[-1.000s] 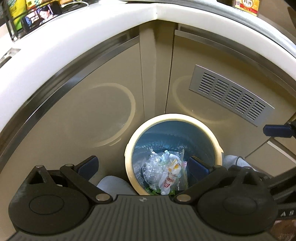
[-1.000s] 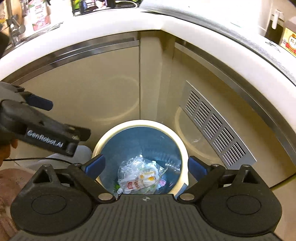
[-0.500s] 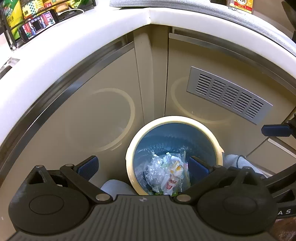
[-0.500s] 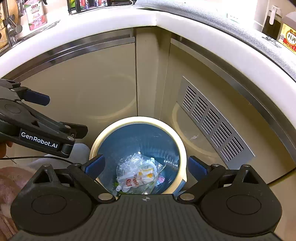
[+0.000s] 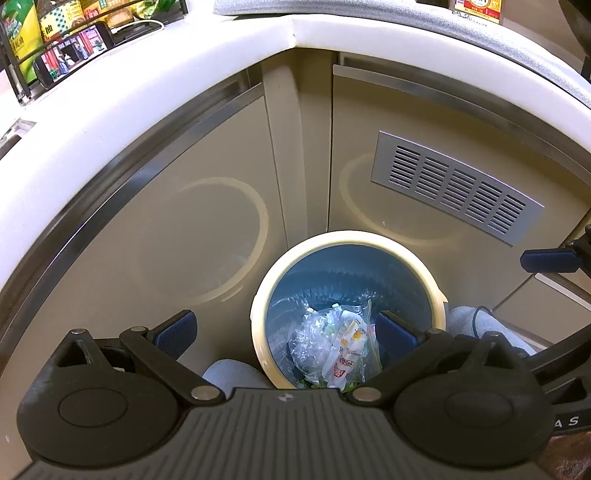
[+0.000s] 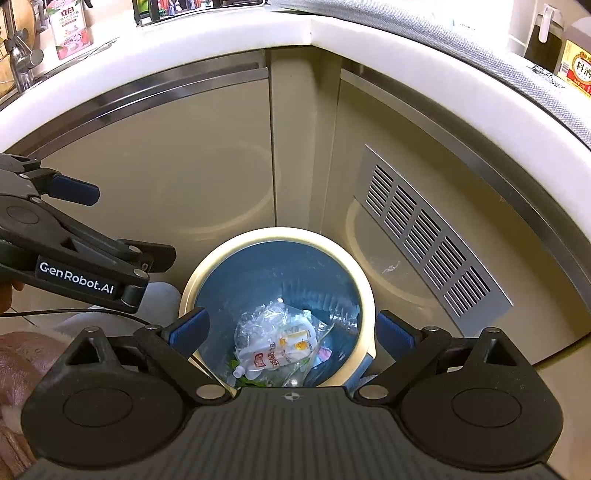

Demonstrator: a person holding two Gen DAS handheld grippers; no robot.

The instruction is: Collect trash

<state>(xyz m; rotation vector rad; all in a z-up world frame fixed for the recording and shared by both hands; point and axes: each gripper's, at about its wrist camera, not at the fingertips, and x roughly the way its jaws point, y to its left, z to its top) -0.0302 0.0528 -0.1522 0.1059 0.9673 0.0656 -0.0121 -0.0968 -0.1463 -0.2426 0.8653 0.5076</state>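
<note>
A round trash bin (image 5: 349, 238) with a cream rim and a blue liner stands on the floor in the cabinet corner; it also shows in the right wrist view (image 6: 280, 233). Clear plastic wrappers and a white printed pouch (image 5: 341, 349) lie inside it, also seen in the right wrist view (image 6: 280, 347). My left gripper (image 5: 284, 328) is open and empty, above the bin's near left side. My right gripper (image 6: 291, 330) is open and empty, directly above the bin. The left gripper's body (image 6: 74, 258) shows at the left of the right wrist view.
Beige cabinet doors meet at a corner post (image 5: 291, 147) behind the bin. A metal vent grille (image 5: 454, 184) sits on the right door. A white countertop edge (image 5: 147, 77) runs above, with bottles and packages (image 6: 70, 29) on it. Pale slippers (image 5: 476, 325) flank the bin.
Both grippers have risen and drawn back a little, so the countertop edge shows more. Both stay open and empty. The trash in the bin has not moved.
</note>
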